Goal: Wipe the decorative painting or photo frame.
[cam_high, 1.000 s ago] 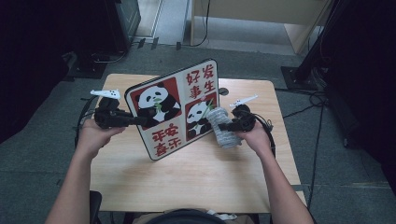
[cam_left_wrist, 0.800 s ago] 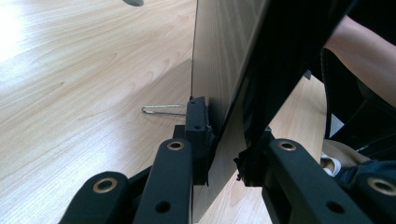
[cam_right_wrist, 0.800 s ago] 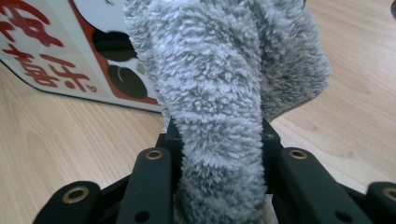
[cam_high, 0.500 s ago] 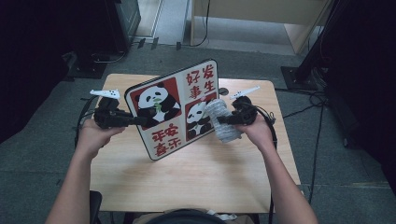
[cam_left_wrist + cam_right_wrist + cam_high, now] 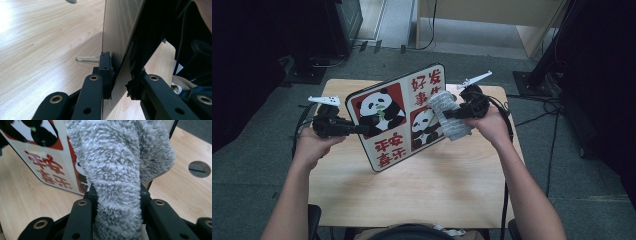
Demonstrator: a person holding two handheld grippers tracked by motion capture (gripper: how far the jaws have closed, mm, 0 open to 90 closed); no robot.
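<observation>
A panda picture board point(image 5: 399, 117) with red Chinese characters stands tilted on the wooden table point(image 5: 422, 192). My left gripper point(image 5: 357, 129) is shut on the board's left edge; in the left gripper view the board's edge point(image 5: 117, 47) sits between the jaws of that gripper point(image 5: 120, 82). My right gripper point(image 5: 451, 114) is shut on a fluffy grey cloth point(image 5: 450, 116), held against the board's right side. In the right gripper view the cloth point(image 5: 117, 167) bulges up between the jaws of that gripper point(image 5: 117, 197), with the board point(image 5: 47, 162) behind it at the left.
A thin metal wire stand point(image 5: 87, 59) lies on the table behind the board. A round cable hole point(image 5: 198, 169) is in the tabletop near the right gripper. Cables point(image 5: 532, 107) trail off the table's right side. Dark equipment surrounds the table.
The right gripper with the grey cloth has moved up and away along the board's right side. The left gripper and the board have stayed in place.
</observation>
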